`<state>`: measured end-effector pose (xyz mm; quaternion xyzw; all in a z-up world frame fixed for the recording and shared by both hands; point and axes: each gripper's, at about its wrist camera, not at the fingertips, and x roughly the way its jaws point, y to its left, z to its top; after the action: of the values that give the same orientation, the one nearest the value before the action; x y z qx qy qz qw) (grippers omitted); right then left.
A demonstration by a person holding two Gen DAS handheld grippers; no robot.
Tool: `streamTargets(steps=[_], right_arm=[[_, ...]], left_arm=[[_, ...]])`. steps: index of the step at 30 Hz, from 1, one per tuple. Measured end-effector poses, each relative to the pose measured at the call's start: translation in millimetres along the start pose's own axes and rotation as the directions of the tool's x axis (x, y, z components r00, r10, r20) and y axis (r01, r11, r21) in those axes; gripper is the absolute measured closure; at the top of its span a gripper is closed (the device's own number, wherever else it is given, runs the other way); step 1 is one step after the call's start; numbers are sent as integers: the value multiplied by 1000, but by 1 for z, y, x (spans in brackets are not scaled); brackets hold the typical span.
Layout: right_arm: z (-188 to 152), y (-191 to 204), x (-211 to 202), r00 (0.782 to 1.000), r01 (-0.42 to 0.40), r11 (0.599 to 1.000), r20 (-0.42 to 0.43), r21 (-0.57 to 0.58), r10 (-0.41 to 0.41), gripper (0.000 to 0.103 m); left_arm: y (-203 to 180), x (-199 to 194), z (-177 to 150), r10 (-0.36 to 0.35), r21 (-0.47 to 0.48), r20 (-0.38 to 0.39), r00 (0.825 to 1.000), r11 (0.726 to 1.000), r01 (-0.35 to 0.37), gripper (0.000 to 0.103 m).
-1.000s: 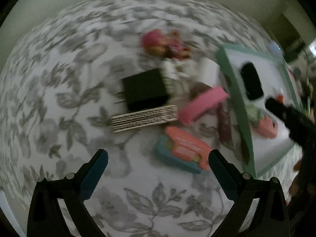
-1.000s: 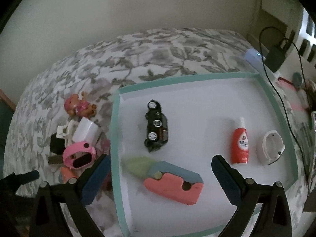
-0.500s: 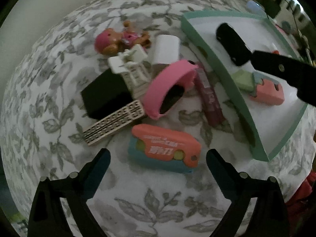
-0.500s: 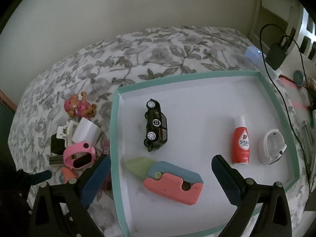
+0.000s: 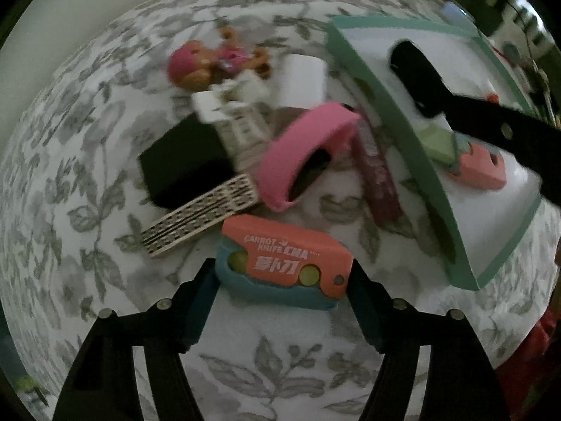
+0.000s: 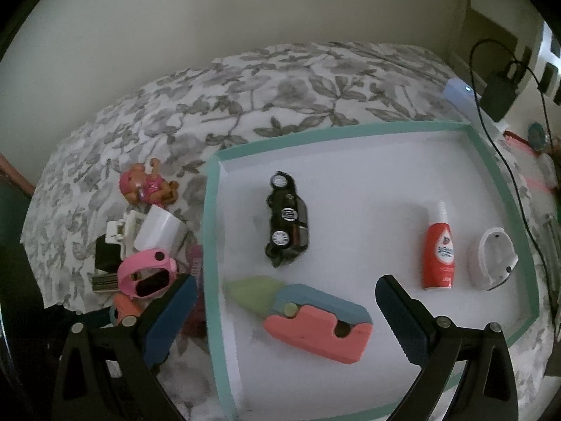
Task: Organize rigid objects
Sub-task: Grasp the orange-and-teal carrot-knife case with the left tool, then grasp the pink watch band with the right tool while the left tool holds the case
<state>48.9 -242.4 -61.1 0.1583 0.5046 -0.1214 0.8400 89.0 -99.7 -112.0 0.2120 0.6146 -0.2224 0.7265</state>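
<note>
An orange and blue carrot-knife toy [image 5: 284, 266] lies on the flowered cloth. My left gripper [image 5: 280, 277] points down over it. Its jaws are closing, and the pads touch both ends of the toy. Beyond the toy sits a pile: a pink watch [image 5: 308, 151], a black box [image 5: 182, 161], a perforated strip [image 5: 200, 221], a white clip [image 5: 231, 105], a white block [image 5: 301, 80], a pink doll [image 5: 196, 66] and a dark pink tube [image 5: 375, 175]. My right gripper [image 6: 285, 282] hangs open and empty over the teal-rimmed tray [image 6: 210, 245], above a second carrot-knife toy [image 6: 315, 319].
In the tray lie a black toy car [image 6: 287, 217], a red bottle [image 6: 438, 252] and a white watch shell [image 6: 494, 263]. A black charger with its cable [image 6: 498, 94] sits past the tray's far right corner. A wall runs behind the cloth.
My left gripper moved over the carrot-knife toy and came down on it, and its jaws narrowed from wide open onto the toy's ends. The right gripper and the tray's contents stayed put.
</note>
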Motion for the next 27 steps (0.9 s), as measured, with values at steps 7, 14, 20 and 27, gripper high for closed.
streamTargets(steps=[7,14,20,27], right_arm=[[1,26,-2,995,-96,994,12,-54,97,0],[-1,66,-1,985,-167,972,12,-166,172,0],[-4,90,7,979,-200,951,-4,-237,205,2],[-4,104,23,982,-185,943,-25,-276,186,5]], left_arm=[[47,0,-5,-22,-255,-3,1000,967,20,30],[87,-1,-16,40,-434,-4,999,900,-38,30],[118,-2,-29,23,-527,8,1000,850,-15,30],[139,-3,-40,9,-532,5,1000,847,-5,30]])
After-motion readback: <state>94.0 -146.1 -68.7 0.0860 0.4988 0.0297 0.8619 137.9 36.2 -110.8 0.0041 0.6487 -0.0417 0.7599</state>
